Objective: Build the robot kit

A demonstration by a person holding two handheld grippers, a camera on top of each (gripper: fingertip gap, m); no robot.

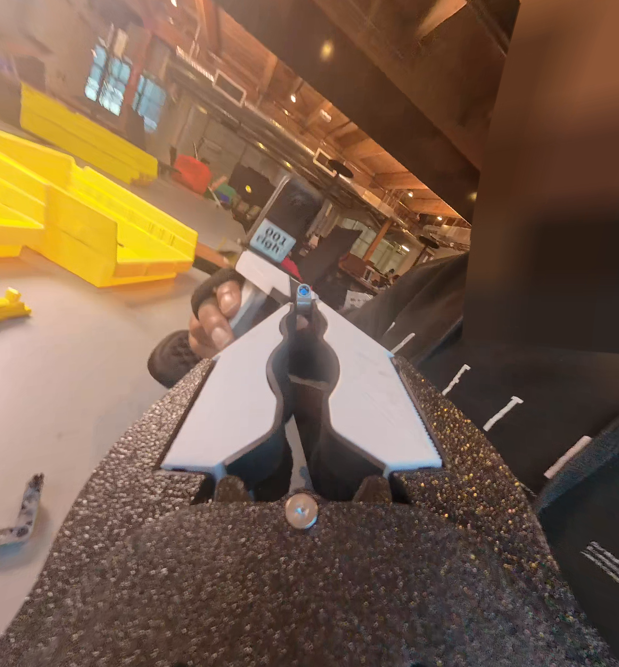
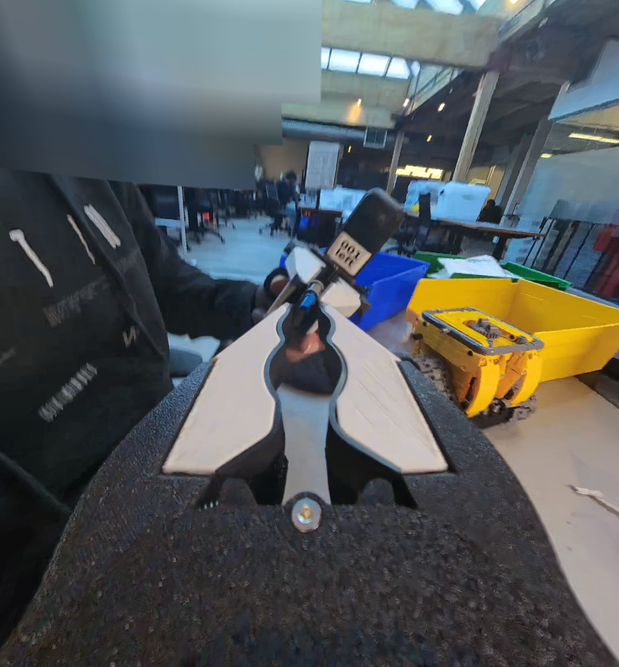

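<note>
My left gripper (image 1: 302, 310) is held in the air, shut on a small grey part (image 1: 303, 297) with a blue pin in its middle. My right gripper (image 2: 306, 319) points straight at it, tip to tip, with its jaws almost together around a small dark part (image 2: 300, 321). The blue pin (image 2: 306, 302) sticks out of the grey part and meets that dark part. Each gripper shows in the other's view: the right one (image 1: 264, 274) with a gloved hand (image 1: 217, 317) on it, and the left one (image 2: 322, 281).
Stacked yellow bins (image 1: 84, 223), a small yellow piece (image 1: 1, 306) and a bent grey part (image 1: 19, 512) lie on the grey table (image 1: 84, 379). A yellow brick-built tracked vehicle (image 2: 477, 357), a yellow bin (image 2: 571, 335) and a blue bin (image 2: 391, 285) stand to the right. The person's dark jacket (image 2: 66, 325) is close on the left. Less than 4 cm separates the two grippers' tips.
</note>
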